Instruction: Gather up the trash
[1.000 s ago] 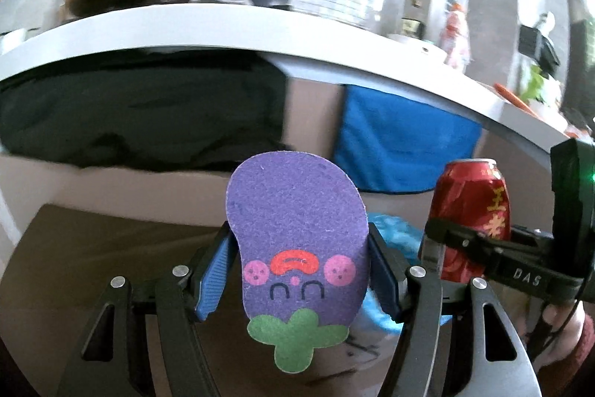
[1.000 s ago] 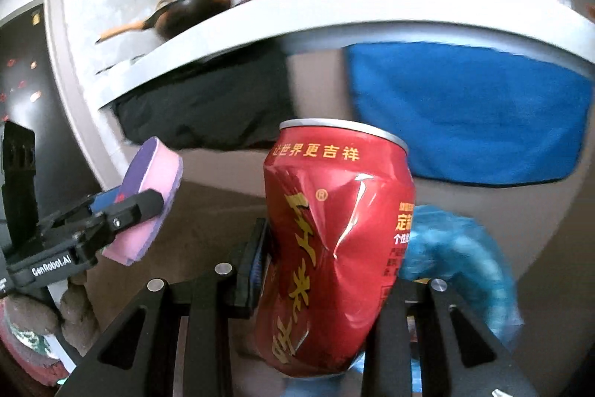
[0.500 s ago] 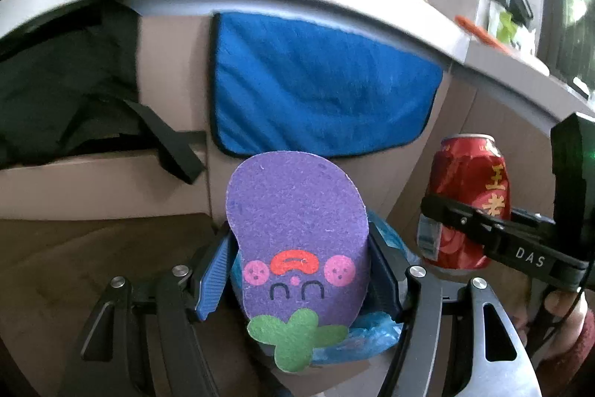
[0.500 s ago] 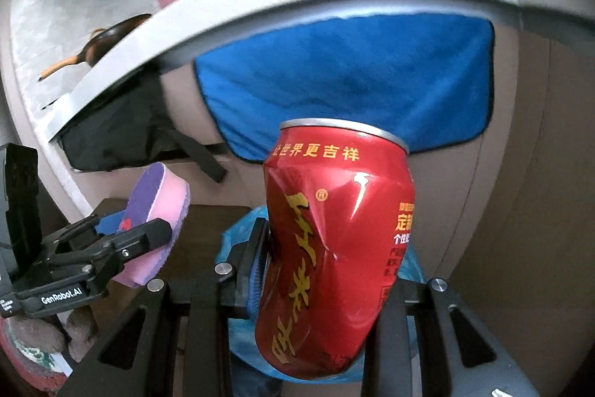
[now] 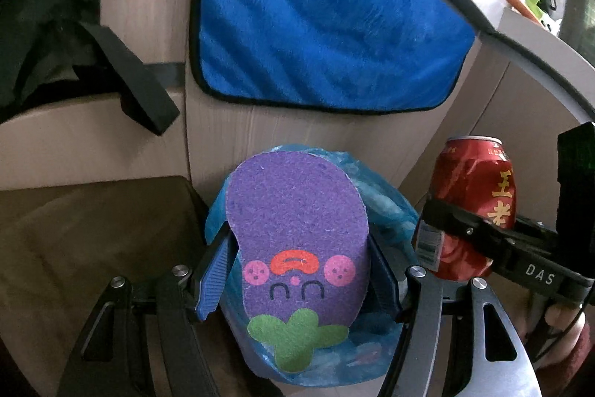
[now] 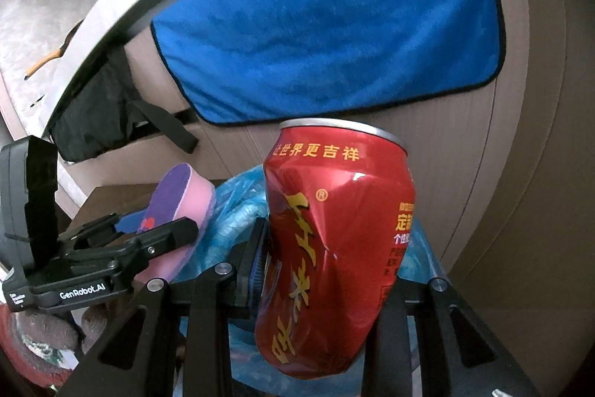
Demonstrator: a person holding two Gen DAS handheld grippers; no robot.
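Left wrist view — both grippers, clamping sponge (image 5: 297,233) and can (image 6: 331,248), now nearer blue bag (image 5: 386,211).

Left gripper (image 5: 297,270) clamps purple sponge (image 5: 297,229) above blue bag (image 5: 383,211); red can (image 5: 472,196) right

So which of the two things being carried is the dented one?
The red can, clamped in the right gripper; its side is crumpled inward. The purple sponge in the left gripper keeps its flat shape.
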